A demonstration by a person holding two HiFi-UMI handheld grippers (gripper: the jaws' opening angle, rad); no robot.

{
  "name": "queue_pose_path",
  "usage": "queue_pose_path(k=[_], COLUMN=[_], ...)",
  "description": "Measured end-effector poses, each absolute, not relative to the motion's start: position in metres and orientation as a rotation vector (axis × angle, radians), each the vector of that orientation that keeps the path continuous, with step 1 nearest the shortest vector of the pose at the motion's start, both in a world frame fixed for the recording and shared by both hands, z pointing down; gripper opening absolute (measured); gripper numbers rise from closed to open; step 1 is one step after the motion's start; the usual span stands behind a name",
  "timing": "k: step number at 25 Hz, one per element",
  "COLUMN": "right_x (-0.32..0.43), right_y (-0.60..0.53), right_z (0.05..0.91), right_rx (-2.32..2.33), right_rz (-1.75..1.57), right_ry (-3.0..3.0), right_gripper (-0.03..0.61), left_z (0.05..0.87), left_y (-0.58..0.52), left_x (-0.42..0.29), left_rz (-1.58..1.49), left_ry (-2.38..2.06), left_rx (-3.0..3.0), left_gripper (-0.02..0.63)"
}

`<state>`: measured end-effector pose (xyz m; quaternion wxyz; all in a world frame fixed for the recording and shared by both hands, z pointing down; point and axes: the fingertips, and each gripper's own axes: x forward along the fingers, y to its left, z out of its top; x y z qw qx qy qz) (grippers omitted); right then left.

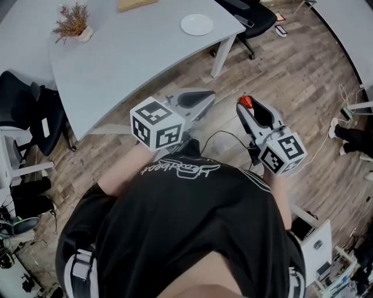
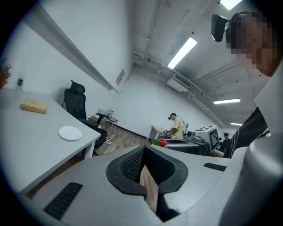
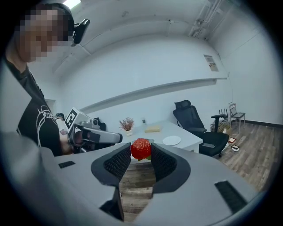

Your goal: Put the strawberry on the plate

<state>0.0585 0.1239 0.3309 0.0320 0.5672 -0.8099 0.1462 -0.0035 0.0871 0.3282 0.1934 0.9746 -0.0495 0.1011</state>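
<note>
Grey table (image 1: 134, 52), white plate (image 1: 197, 24), plank floor (image 1: 291, 70).

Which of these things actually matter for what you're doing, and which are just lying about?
In the job: strawberry, held in the right tool; plate on the table.
Just lying about: potted dried plant, tan box, office chair, closed left tool.

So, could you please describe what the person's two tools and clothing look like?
Both the left tool and right tool are pale grey wedge-shaped shells with black textured pads lining the jaws. Each carries a white cube printed with black square markers. A thin black cable loops between them. The person wears a black short-sleeved T-shirt with white script lettering.
</note>
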Motion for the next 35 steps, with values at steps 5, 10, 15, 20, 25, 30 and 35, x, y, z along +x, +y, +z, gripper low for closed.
queue_pose_path(k=[5,10,15,20,25,30,35], right_x=[0.076,0.082,0.085,0.089,0.094,0.102,0.117], right_y=[0.054,0.006,-0.009,-0.017,-0.033,-0.061,-0.097], right_z=[0.326,0.315,0.314,0.312,0.314,0.315,0.319], right_rx=[1.744,1.737,1.74,1.723,1.689,1.648,1.599], right_rz=[0.412,0.352,0.341,0.333,0.322,0.329,0.369], right_ry=[-2.458,-2.428,-2.405,-2.419,-2.449,-2.508,-2.56], right_gripper=[0.137,0.137,0.137,0.137,0.137,0.137,0.137], left_z=[0.33,0.322,0.321,0.321,0.324,0.327,0.333], left_y=[0.019,-0.032,-0.054,-0.065,-0.079,-0.101,-0.134], left_x=[0.013,0.016,0.021,0.023,0.026,0.034,0.042], left_rz=[0.299,0.255,0.235,0.22,0.213,0.219,0.232], left_ry=[-0.129,-0.135,-0.135,-0.163,-0.203,-0.259,-0.329], left_rx=[2.735,2.732,2.738,2.723,2.72,2.718,2.692], left_gripper=[0.006,0.006,0.006,0.006,0.006,0.006,0.006])
